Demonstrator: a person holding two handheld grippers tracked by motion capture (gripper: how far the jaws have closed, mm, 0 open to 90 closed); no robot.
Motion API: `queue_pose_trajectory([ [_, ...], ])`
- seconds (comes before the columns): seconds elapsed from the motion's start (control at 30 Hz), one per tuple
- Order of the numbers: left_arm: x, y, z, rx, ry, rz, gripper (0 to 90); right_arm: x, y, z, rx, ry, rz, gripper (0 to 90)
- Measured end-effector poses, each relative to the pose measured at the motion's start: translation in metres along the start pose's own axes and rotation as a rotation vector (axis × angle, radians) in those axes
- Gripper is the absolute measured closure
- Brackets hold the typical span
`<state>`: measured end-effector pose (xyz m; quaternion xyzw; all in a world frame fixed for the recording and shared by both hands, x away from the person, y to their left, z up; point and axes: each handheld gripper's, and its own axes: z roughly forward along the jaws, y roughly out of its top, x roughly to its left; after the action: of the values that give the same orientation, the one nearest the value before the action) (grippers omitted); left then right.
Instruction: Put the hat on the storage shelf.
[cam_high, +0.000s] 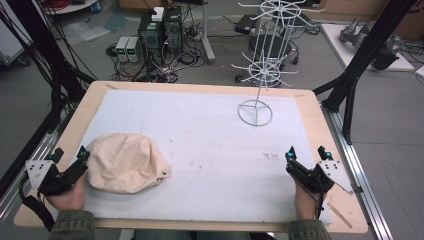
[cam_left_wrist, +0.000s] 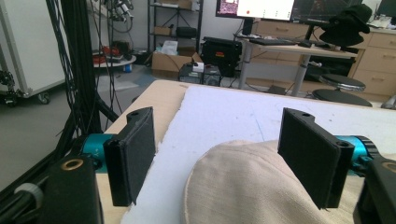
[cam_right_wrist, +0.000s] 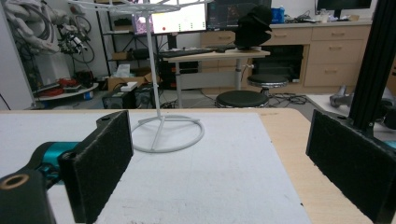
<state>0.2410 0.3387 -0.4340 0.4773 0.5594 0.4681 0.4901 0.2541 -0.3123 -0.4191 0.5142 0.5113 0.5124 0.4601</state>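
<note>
High view: cream cloth hat (cam_high: 125, 162) is lying at lower left on the white mat (cam_high: 200, 130), left gripper (cam_high: 70, 156) standing wide beside its edge; right gripper (cam_high: 306, 153) is waiting wide at lower right, wire rack (cam_high: 260, 65) upper centre. Left gripper view: hat (cam_left_wrist: 243, 186) is sitting lower centre, partly between open jaws. Right gripper view: rack base (cam_right_wrist: 166, 133) is lying ahead. Hat likely soft, light; pinch the brim fold.

Beyond my table (cam_high: 320, 130) I see grey floor (cam_high: 45, 95), tangled cables (cam_high: 165, 65), computer towers (cam_high: 160, 30), wooden drawers (cam_right_wrist: 336, 56) and lit monitors (cam_right_wrist: 173, 21).
</note>
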Motion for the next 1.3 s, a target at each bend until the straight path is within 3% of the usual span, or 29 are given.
queue_pose_trajectory([
  [0.83, 0.001, 0.0, 0.0, -0.001, -0.007, -0.008, 27.7, -0.001, 0.0, -0.001, 0.01, 0.003, 0.025, 6.2],
  [1.03, 0.0, 0.001, 0.003, 0.022, -0.046, -0.02, 25.5, 0.0, -0.001, 0.0, 0.014, 0.004, 0.023, 6.2],
  [1.2, -0.003, 0.01, 0.006, 0.031, -0.093, 0.024, 26.1, -0.001, -0.001, 0.001, 0.014, 0.005, 0.02, 6.2],
  [1.3, -0.006, 0.017, 0.005, 0.009, -0.112, 0.045, 26.1, -0.002, -0.001, 0.001, 0.022, 0.007, 0.027, 6.1],
])
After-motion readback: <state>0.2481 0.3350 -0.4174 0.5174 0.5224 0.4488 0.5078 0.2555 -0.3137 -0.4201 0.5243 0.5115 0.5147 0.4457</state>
